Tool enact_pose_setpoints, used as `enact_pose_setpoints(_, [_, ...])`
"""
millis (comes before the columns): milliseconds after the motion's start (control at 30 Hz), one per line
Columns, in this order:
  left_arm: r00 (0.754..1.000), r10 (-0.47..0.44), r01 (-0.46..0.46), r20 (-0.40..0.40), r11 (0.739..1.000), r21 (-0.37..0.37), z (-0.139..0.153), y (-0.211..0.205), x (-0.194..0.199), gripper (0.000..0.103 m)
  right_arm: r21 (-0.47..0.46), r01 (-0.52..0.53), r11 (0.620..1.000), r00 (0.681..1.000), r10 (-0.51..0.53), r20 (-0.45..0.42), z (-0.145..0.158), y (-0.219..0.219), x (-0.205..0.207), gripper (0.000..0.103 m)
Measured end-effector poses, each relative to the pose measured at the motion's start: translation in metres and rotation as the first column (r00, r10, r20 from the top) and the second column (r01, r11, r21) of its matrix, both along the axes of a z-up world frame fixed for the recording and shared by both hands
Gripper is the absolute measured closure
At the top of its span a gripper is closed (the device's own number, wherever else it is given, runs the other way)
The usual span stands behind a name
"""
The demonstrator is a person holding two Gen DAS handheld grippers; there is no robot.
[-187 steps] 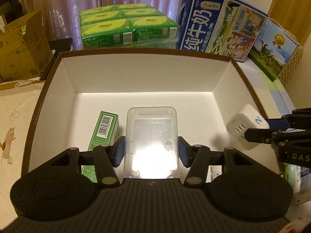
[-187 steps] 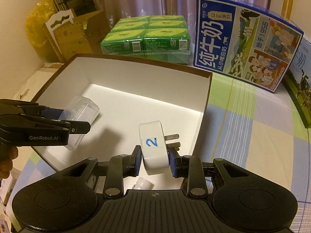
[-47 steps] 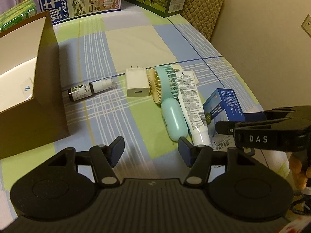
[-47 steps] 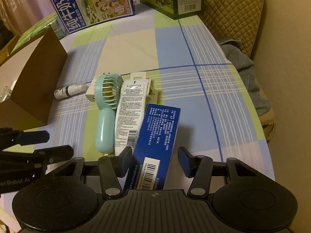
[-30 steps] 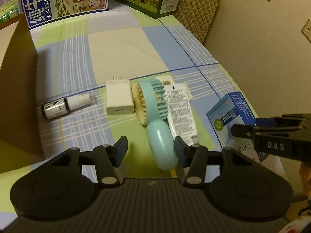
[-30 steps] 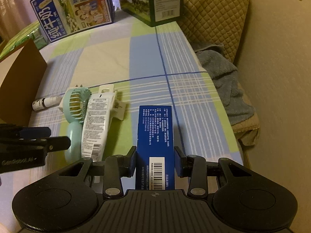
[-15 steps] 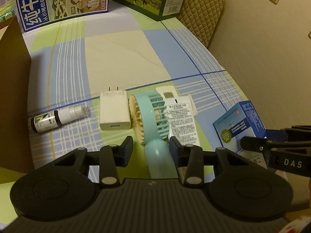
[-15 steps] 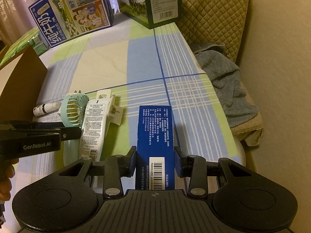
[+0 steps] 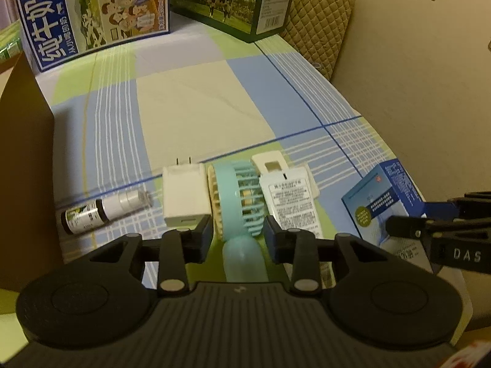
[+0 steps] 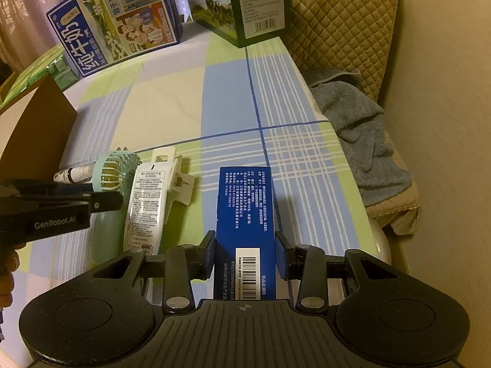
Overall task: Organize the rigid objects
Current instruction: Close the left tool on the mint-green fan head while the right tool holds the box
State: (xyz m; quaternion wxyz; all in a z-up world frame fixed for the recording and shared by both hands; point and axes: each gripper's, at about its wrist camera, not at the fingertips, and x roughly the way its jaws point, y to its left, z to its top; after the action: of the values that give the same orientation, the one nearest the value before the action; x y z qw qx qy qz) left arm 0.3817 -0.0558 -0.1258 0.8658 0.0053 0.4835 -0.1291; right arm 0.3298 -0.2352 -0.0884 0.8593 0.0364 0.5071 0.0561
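Checked cloth covers the table [image 9: 196, 104], and the small things lie in a row near its front edge. Between the closing jaws of the left gripper [image 9: 238, 235] is the fan [image 9: 236, 196], its handle running straight back toward the gripper, its head away from it. Just beside the fan are the charger [image 9: 184, 196] and the tube [image 9: 291, 202]; the bottle [image 9: 101, 211] lies further left. The right gripper [image 10: 244, 253] clamps the blue box [image 10: 244, 202] lengthwise. The brown carton [image 9: 24, 165] stands at far left; its inside is hidden.
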Motion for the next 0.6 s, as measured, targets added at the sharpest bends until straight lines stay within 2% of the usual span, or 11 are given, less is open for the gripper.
enact_pose_setpoints(333, [1.000,0.023,-0.022,-0.019,0.999,0.036,-0.008,-0.008,0.016,0.071,-0.002,0.002,1.000,1.000,-0.002,0.000,-0.005,-0.002,0.009,0.067])
enact_pose_setpoints(600, [1.000,0.004,-0.002,-0.021,0.998,0.059,-0.005,-0.007,0.002,0.072,-0.014,-0.004,1.000,1.000,0.004,0.010,-0.006,-0.001,0.014,0.067])
